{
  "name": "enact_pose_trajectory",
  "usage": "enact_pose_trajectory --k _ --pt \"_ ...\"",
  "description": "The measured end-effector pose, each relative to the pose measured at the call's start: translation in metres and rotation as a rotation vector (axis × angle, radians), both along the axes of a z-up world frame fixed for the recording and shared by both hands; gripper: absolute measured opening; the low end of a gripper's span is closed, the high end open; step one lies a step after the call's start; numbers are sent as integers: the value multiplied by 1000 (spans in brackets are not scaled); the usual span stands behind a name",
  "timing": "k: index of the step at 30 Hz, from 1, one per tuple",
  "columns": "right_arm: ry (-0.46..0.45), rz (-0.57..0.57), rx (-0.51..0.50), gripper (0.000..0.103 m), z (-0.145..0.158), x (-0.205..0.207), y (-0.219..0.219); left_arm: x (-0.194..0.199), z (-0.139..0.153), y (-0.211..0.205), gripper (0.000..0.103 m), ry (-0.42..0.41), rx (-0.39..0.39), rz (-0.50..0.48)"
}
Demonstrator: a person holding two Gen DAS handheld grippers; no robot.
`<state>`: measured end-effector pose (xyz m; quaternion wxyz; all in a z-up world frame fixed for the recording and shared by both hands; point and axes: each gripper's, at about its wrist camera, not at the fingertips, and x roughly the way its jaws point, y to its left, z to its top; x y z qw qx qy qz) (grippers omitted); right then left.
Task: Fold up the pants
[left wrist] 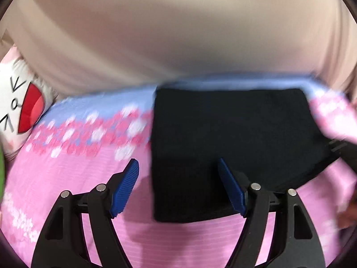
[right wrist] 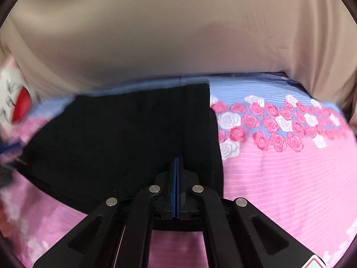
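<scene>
The pants [left wrist: 234, 147], black and folded into a thick rectangle, lie flat on a bed sheet [left wrist: 73, 178] that is pink near the cameras, with a band of pink and white roses and a blue strip at its far edge. Behind the sheet hangs a beige curtain [left wrist: 178, 33].

The left tongs [left wrist: 178, 187] stand wide. Their blue pads [left wrist: 126, 187] straddle the near left corner of the pants: one pad over bare pink sheet just beside the left edge, the other over the black cloth. Neither pad presses on the fabric.

The right tongs [right wrist: 177, 172] are closed, blue pads flat together, with their tip over the near right part of the pants [right wrist: 125, 143]. No cloth shows between the pads, though the black fabric against the black fingers makes that hard to tell for sure.

At the far left, touching the sheet, lies a white cushion [left wrist: 15, 109] with a red mouth and black marks on it. The left view is blurred toward its right edge, where the other tool's dark body shows at the pants' edge.
</scene>
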<state>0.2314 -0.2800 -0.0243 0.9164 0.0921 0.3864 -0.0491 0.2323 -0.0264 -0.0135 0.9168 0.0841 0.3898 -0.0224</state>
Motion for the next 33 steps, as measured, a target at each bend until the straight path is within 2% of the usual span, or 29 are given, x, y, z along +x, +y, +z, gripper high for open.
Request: enact_pose_trajectory --k 1,2,3,4,6,9,10,13,15,16,17,18,19,21,22,23,25,26,29,30,32,33 --pt "11 5 19 0 5 -3 -2 4 -8 10 72 28 -57 0" --pt "-6 6 52 0 16 -10 0 2 -9 27 72 39 -155 4" --pt "-35 15 77 5 24 -18 2 -1 -3 39 72 40 -203 12" --pt "-62 39 105 6 37 -28 7 -5 5 47 72 33 -209 26" --pt "-69 128 152 8 53 -39 32 -21 31 70 72 -66 -159 100" --pt "-35 295 209 8 59 -28 84 -38 52 95 79 -172 -103 197" --pt "-17 347 221 8 58 -19 106 -42 54 104 79 -182 -101 225" --pt "-3 409 194 8 54 5 149 -48 49 120 79 -192 -76 292" --pt "79 445 236 9 32 29 177 -47 40 126 79 -163 -57 307" --pt "182 467 236 9 5 44 197 -45 38 126 79 -154 -51 309" --pt "175 460 213 6 -6 49 204 -45 36 127 79 -144 -49 308" --pt "121 461 193 6 -6 47 208 -45 35 127 79 -137 -54 299" --pt "133 454 185 6 -2 45 209 -47 34 127 79 -133 -60 294" --pt "141 436 254 4 11 41 196 -47 30 124 79 -122 -72 271" --pt "114 417 274 4 20 38 185 -45 28 120 80 -120 -73 259" --pt "71 357 252 4 32 32 167 -45 27 116 80 -117 -69 250" --pt "42 219 161 4 41 25 130 -46 24 109 80 -107 -60 226" --pt "28 115 108 5 43 16 104 -46 22 105 80 -100 -54 215" --pt "43 -80 55 7 32 -5 41 -48 19 93 80 -94 -36 190" --pt "69 -121 38 0 21 -8 25 -48 18 90 80 -92 -33 184" --pt "55 -83 85 0 10 -12 13 -49 15 81 80 -90 -16 164" --pt "60 -91 93 0 14 -15 12 -50 14 79 80 -89 -10 161"
